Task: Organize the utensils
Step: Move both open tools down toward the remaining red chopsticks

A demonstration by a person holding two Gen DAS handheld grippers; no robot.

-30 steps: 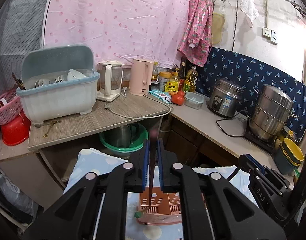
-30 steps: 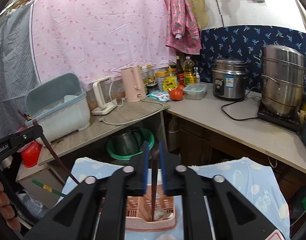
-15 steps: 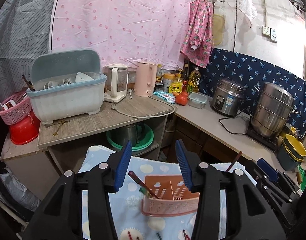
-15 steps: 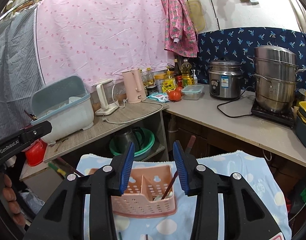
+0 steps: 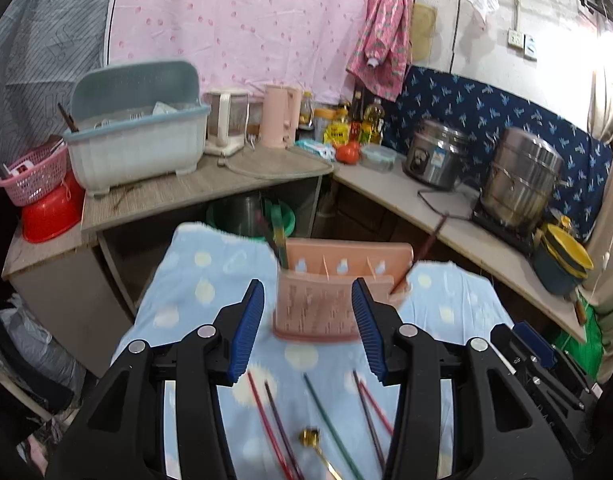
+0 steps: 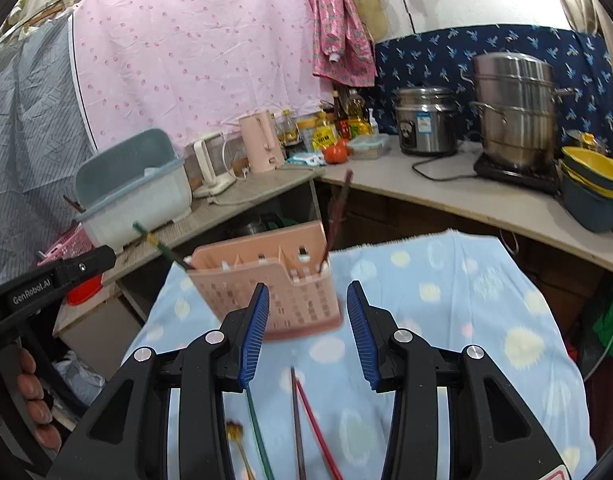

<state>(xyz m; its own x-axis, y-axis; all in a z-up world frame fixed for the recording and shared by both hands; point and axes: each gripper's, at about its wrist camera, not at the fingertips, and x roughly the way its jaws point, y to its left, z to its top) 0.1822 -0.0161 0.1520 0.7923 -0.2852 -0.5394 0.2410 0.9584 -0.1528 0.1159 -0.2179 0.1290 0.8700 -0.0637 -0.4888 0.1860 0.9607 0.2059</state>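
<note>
Kitchen counters run along the back walls, with a pink dotted curtain [image 5: 242, 20] hung behind them, a grey-blue dish drainer [image 5: 136, 136] at the left end and a steel rice cooker [image 6: 426, 120] and a stacked steamer pot [image 6: 514, 112] toward the right end. Nearer the cameras, a small table is covered by a light blue spotted cloth [image 6: 446, 292]. Toward the far edge of that cloth a pink slotted utensil holder [image 5: 326, 300] is stood upright; a green chopstick [image 6: 160, 246] is leaned out of its left compartment and a dark brown chopstick [image 6: 338, 212] out of its right one. Several loose chopsticks [image 5: 330, 432], red, dark and green, and a gold spoon [image 5: 312, 438] are spread on the cloth near its front edge.

Both the left gripper [image 5: 310, 328] and the right gripper [image 6: 306, 328] are held above the loose utensils with jaws parted and nothing between the blue pads; the jaws of both have just been opening.
</note>
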